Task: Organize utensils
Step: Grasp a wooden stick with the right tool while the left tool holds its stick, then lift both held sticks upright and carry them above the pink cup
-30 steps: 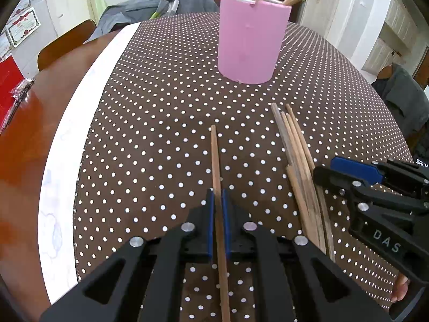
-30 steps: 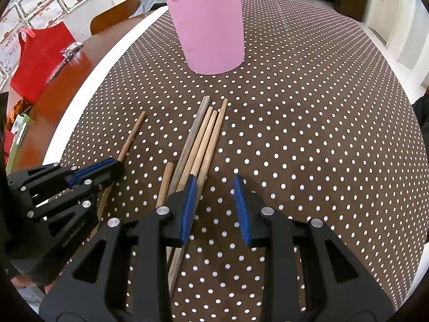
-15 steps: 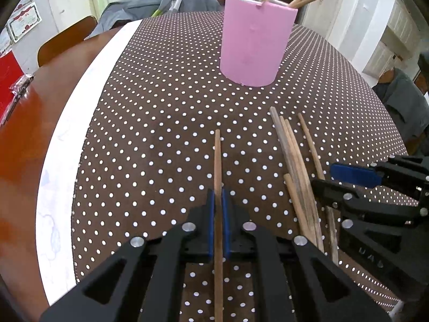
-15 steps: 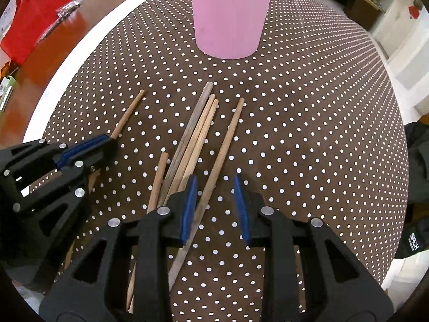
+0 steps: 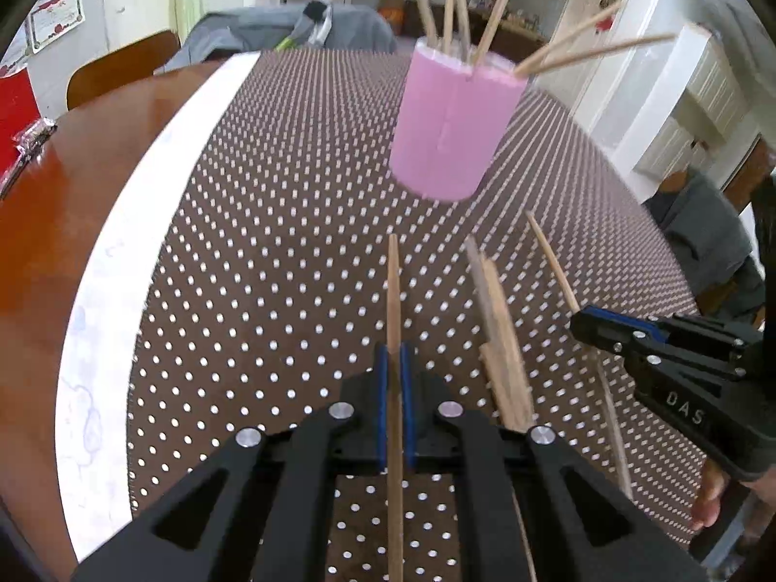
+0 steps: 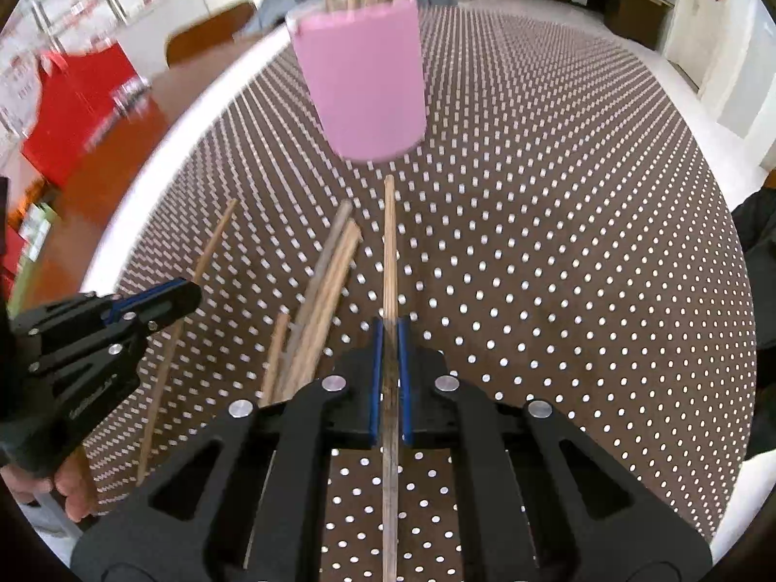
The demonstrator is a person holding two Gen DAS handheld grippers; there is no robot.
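A pink cup (image 5: 453, 128) with several wooden chopsticks stands on the dotted tablecloth; it also shows in the right wrist view (image 6: 363, 82). My left gripper (image 5: 394, 354) is shut on one chopstick (image 5: 393, 291), pointing toward the cup and lifted off the cloth. My right gripper (image 6: 389, 330) is shut on another chopstick (image 6: 389, 252), also raised and pointing at the cup. A bundle of loose chopsticks (image 5: 499, 339) lies between the two grippers, seen also in the right wrist view (image 6: 322, 291).
The brown dotted tablecloth (image 6: 557, 242) covers a round wooden table (image 5: 58, 203) with a white border strip. A red bag (image 6: 72, 111) and a chair (image 5: 121, 68) stand at the left. Grey clothing lies at the far edge.
My right gripper has closed on a chopstick and lifted it. Both grippers have risen and tilted toward the cup, each carrying a chopstick.
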